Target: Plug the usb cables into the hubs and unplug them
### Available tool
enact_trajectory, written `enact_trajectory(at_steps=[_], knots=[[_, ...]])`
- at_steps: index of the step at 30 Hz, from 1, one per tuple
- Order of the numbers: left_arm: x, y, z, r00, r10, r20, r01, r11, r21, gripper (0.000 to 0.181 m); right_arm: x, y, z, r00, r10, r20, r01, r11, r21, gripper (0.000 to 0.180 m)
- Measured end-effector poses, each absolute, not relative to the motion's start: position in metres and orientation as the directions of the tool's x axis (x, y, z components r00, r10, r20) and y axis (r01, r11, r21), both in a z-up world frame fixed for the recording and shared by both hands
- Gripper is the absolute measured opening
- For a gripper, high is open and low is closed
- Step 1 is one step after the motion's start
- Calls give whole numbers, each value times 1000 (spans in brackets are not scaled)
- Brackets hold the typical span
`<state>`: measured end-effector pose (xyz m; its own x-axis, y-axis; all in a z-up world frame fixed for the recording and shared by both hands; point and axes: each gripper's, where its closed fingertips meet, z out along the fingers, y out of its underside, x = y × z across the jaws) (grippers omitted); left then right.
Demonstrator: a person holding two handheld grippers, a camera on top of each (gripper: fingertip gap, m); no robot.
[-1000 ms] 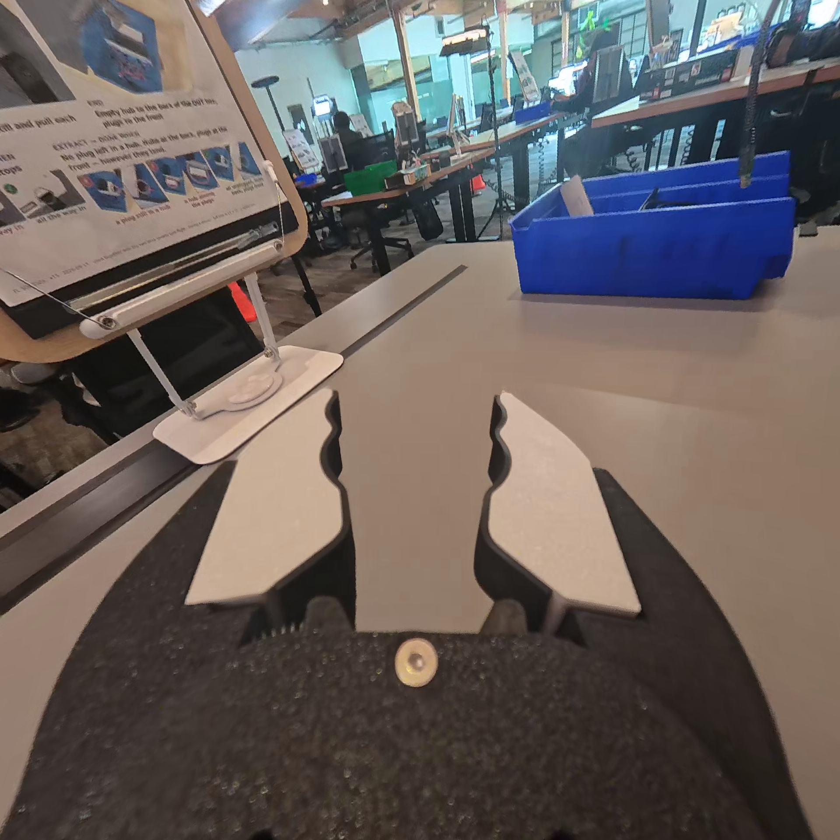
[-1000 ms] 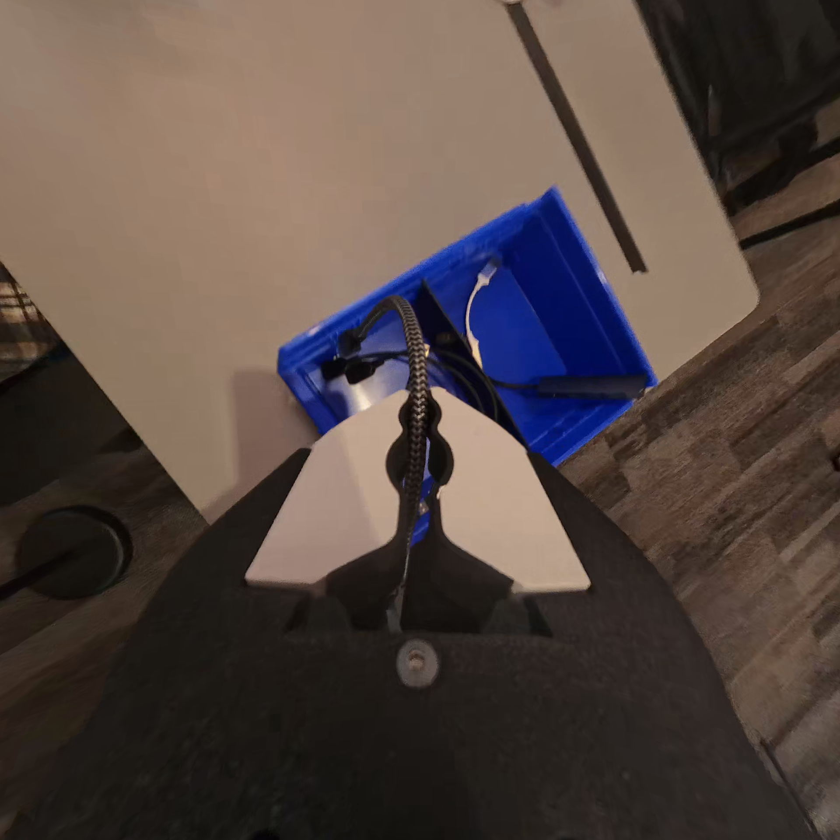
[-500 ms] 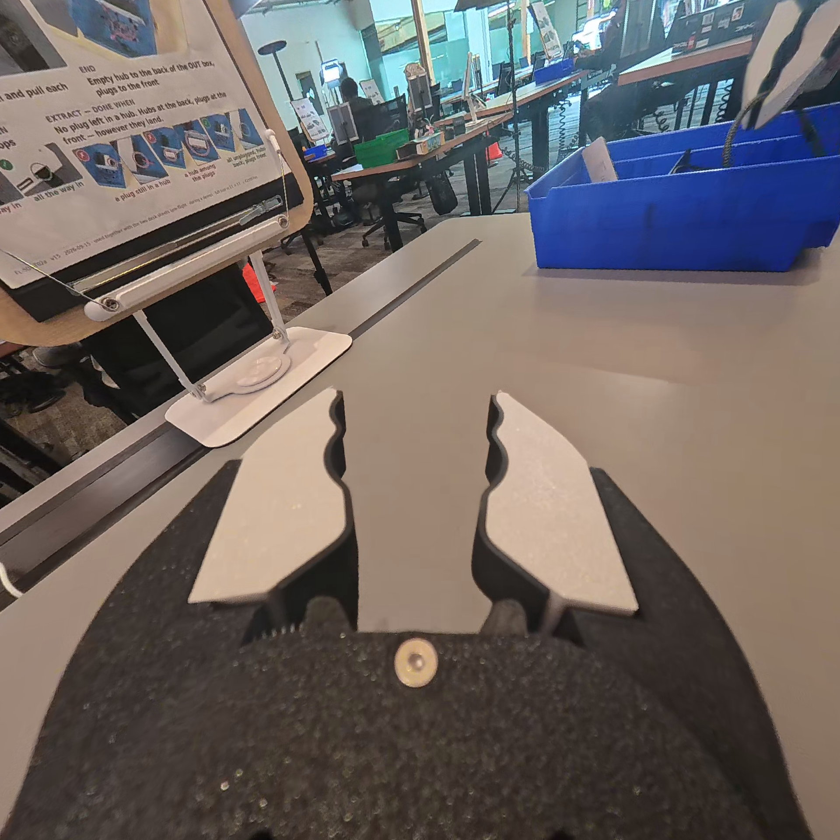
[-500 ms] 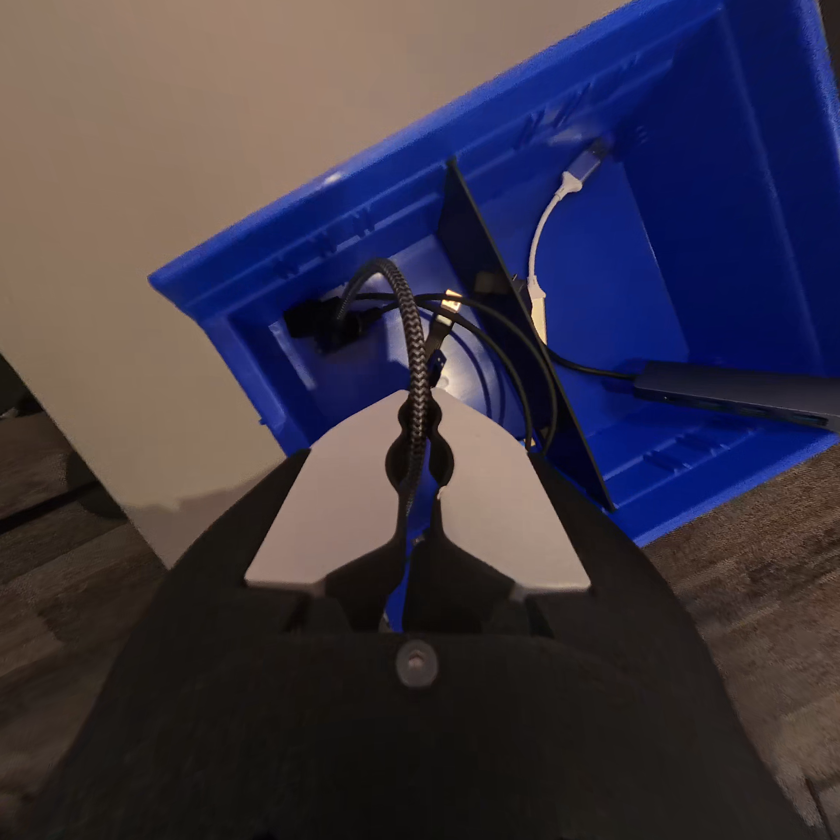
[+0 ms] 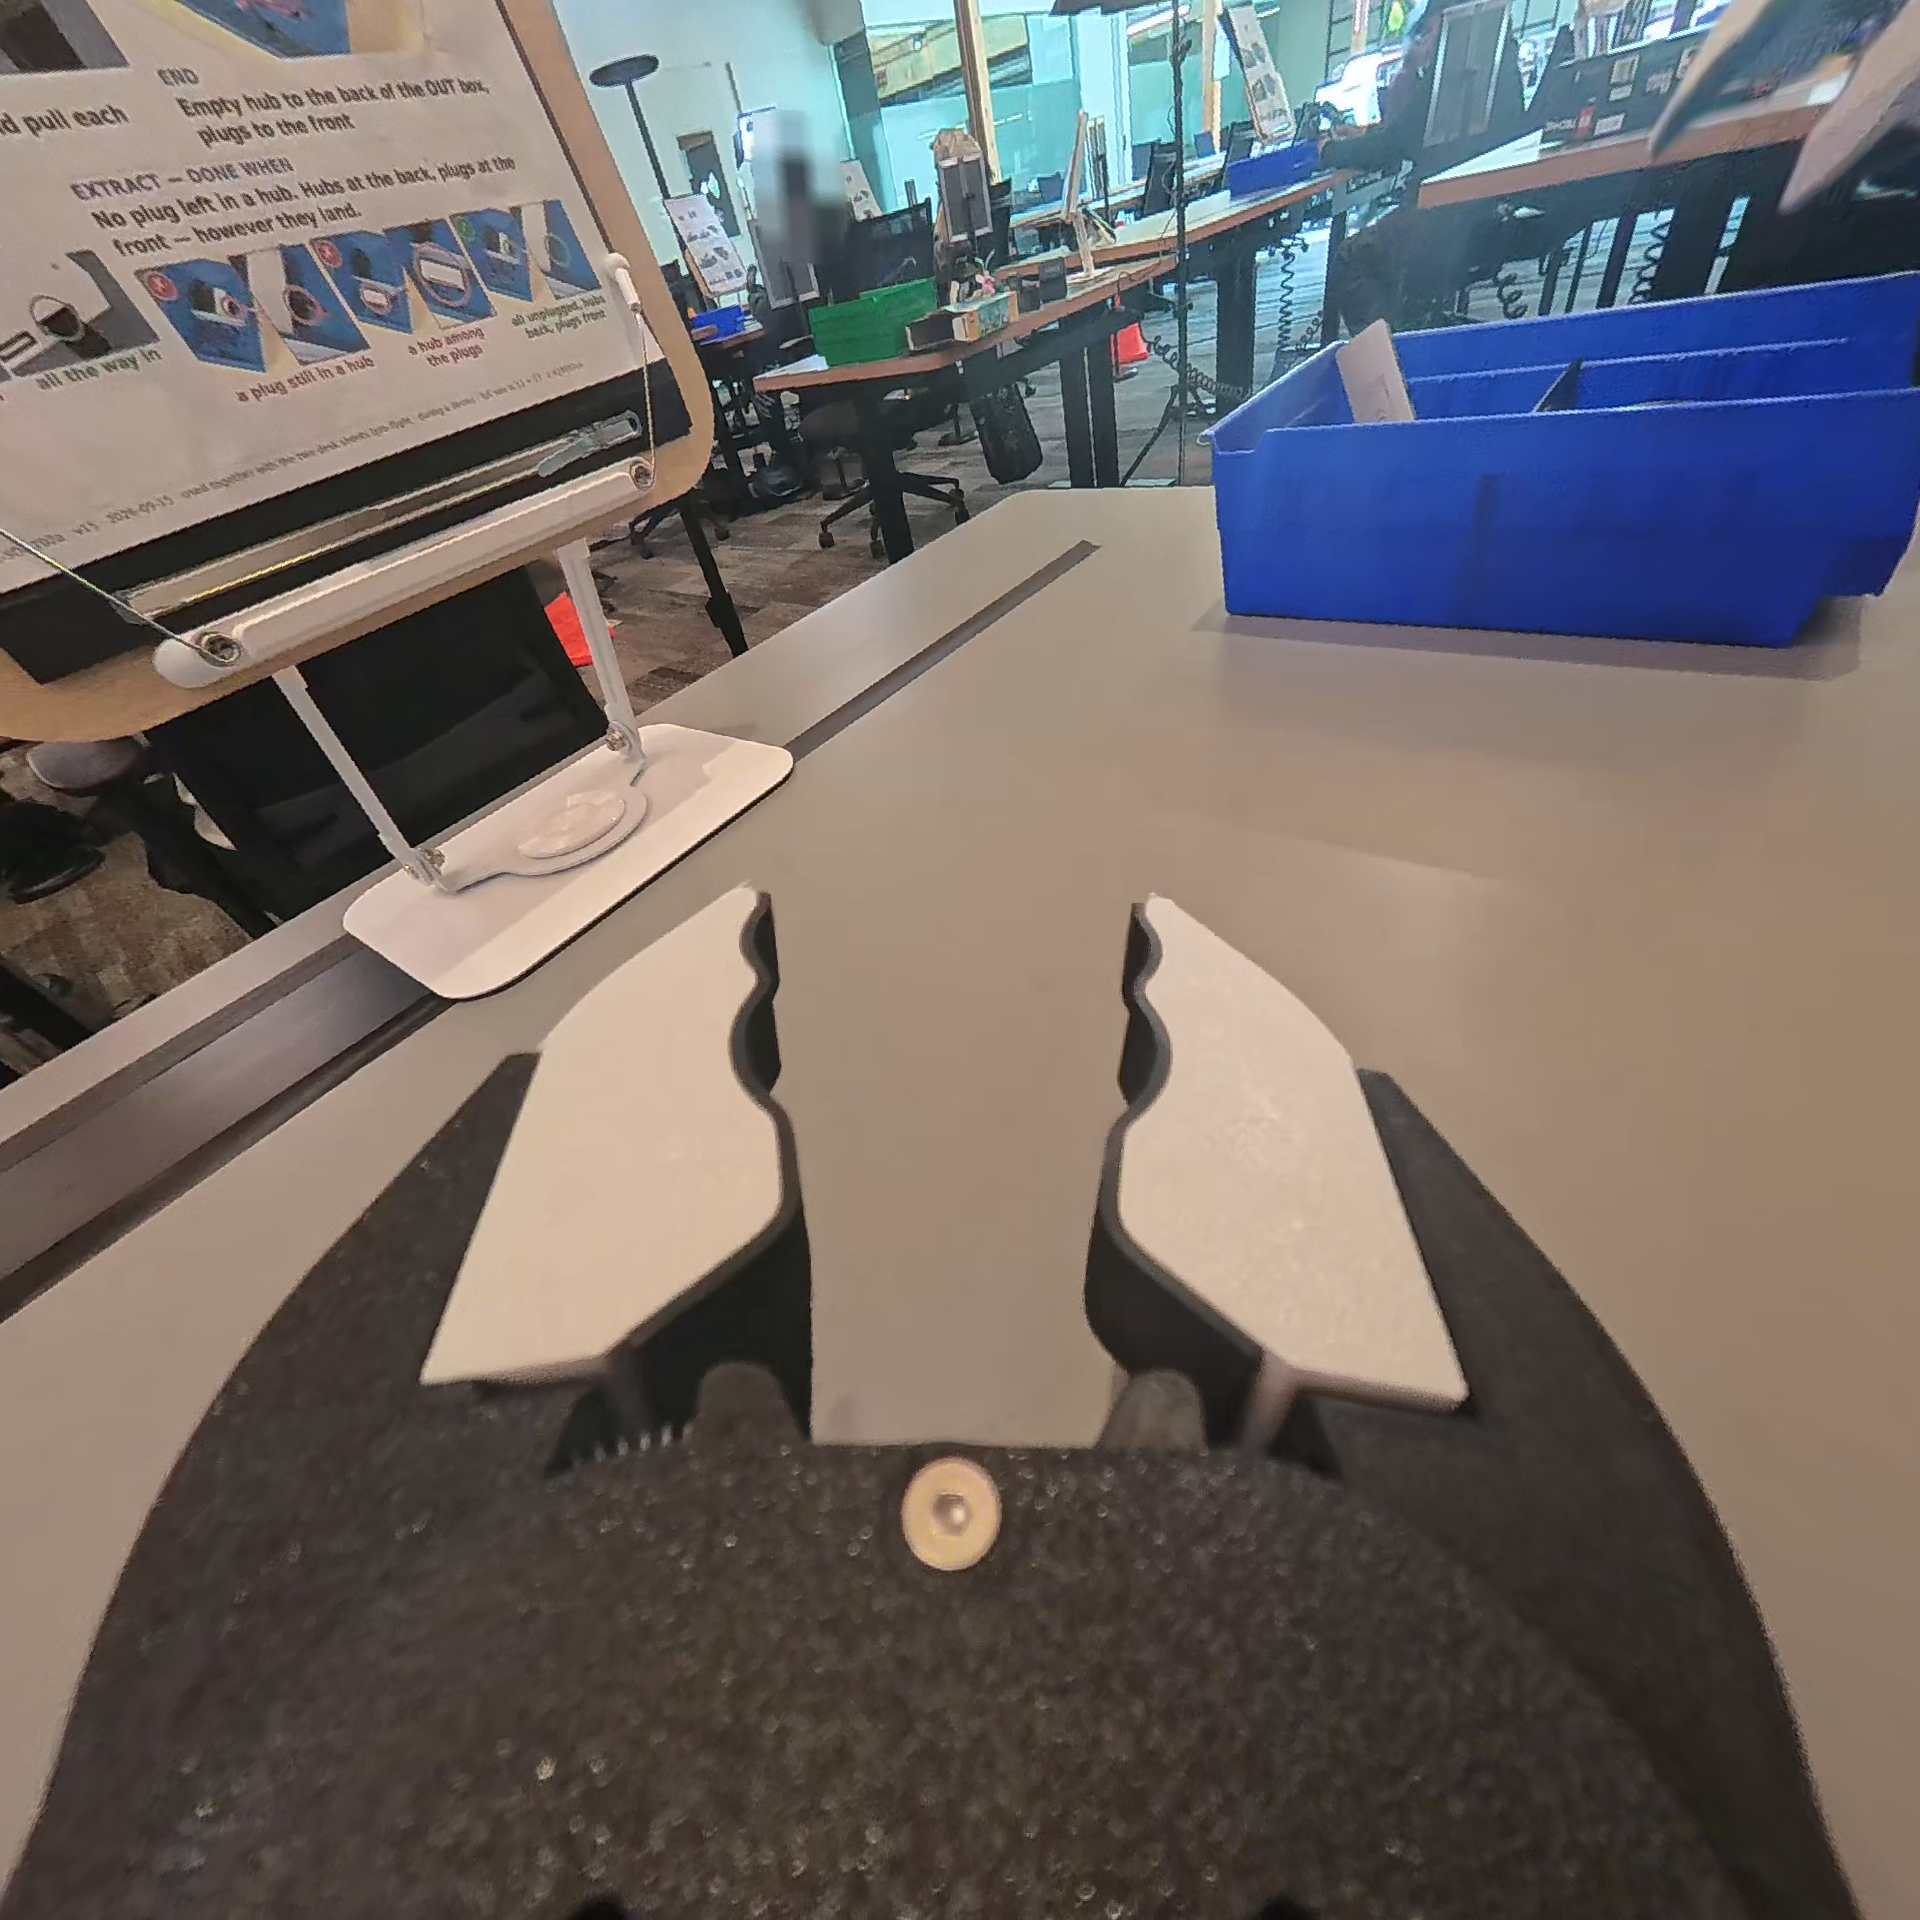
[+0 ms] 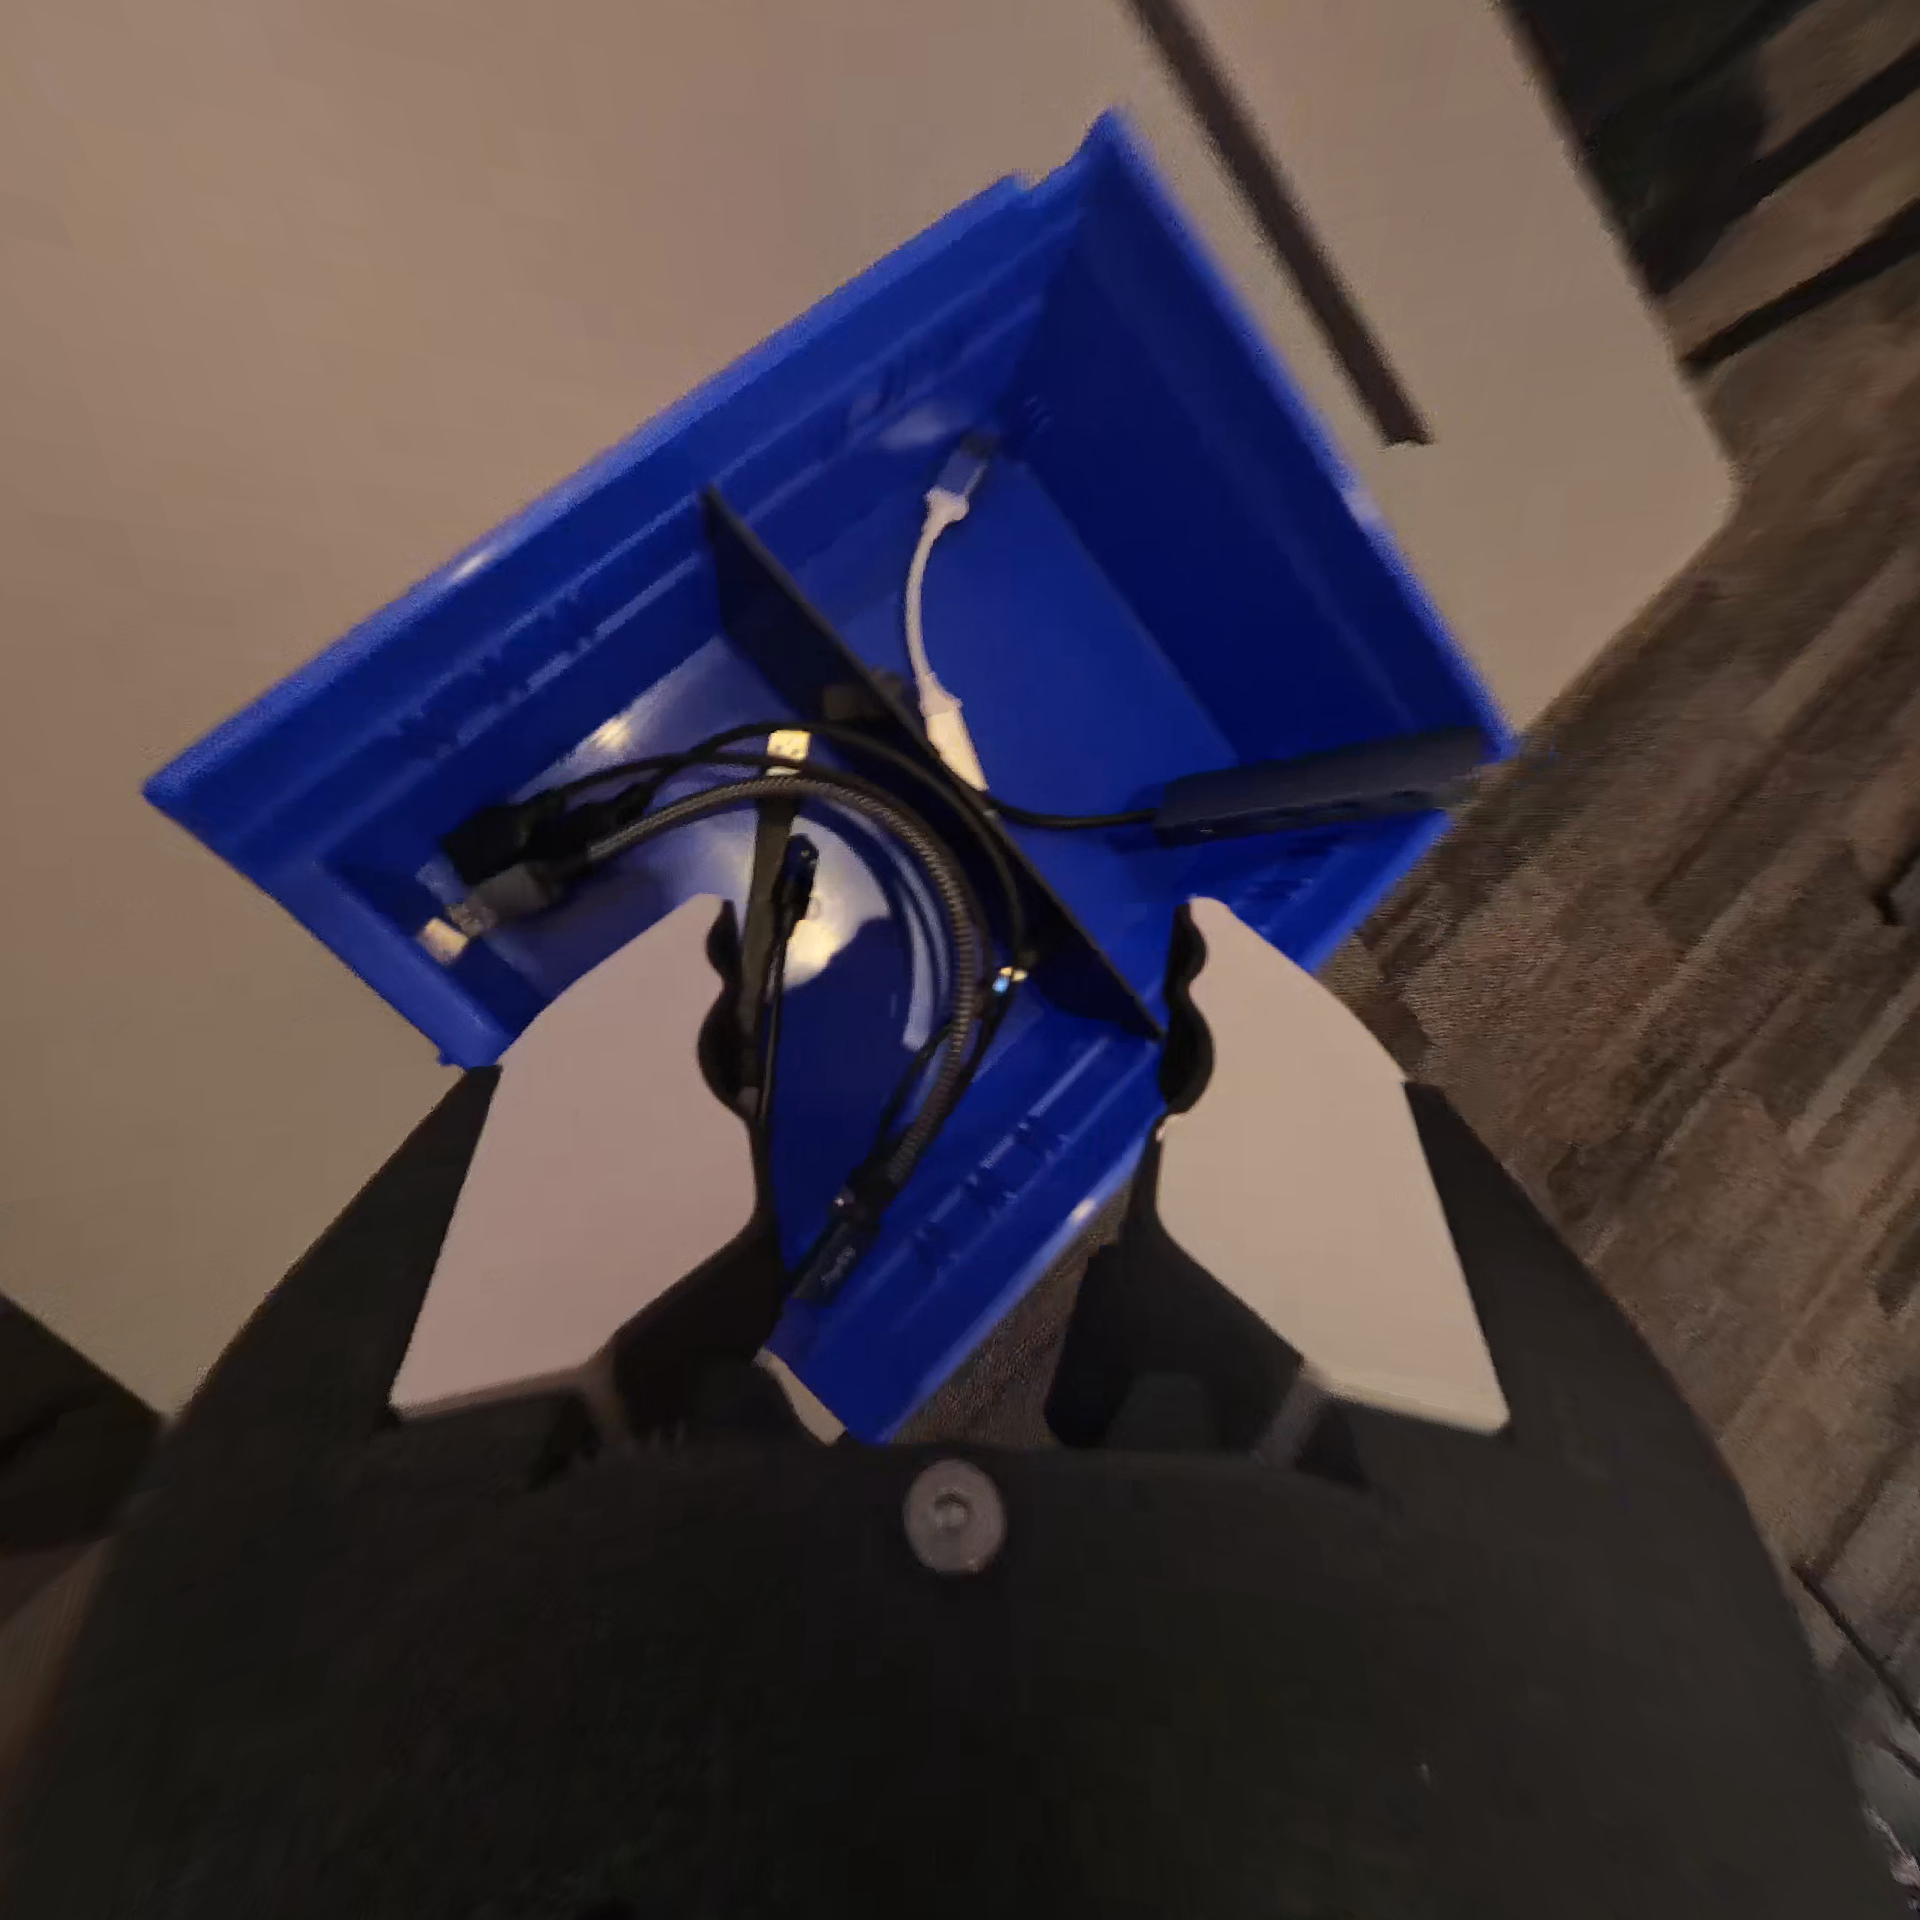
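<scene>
1. Left hand-held gripper: held low over the grey tabletop, jaws spread apart, nothing between them.
2. Right hand-held gripper: seen from above the blue bin, jaws spread wide, nothing clamped. A thin black cable is seen running along the inner edge of one finger; contact cannot be told.
3. Bin: set on the tabletop near its corner, split in two compartments by a dark divider.
4. One compartment: a braided cable is seen coiled in it with thin black cables and several dark plugs bunched near the far end.
5. Other compartment: a short white adapter cable lies in it; a dark slim hub rests against the bin wall, its black lead crossing the divider.
6. Left wrist view: the bin is seen far right on the tabletop, well apart from the left hand-held gripper, a white card sticking up from it.
7. A document stand with a printed sheet sits at the tabletop's left edge beside a dark slot.
8. The right view is motion-blurred.
</scene>
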<state>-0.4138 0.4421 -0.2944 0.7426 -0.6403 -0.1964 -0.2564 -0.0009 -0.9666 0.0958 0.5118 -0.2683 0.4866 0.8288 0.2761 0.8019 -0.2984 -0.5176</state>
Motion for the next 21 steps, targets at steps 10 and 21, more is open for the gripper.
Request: enact_trajectory(at_steps=[10,21], knots=[[-413,441,-297,740,-641,-202,-274,-14,-962,65,180,544,-219,862,455,224,495,-658,-568,76],[-415,443,-300,743,-642,-188,-273,-35,-961,65,202,533,-317,971,191,-143,140,-942,-304,71]])
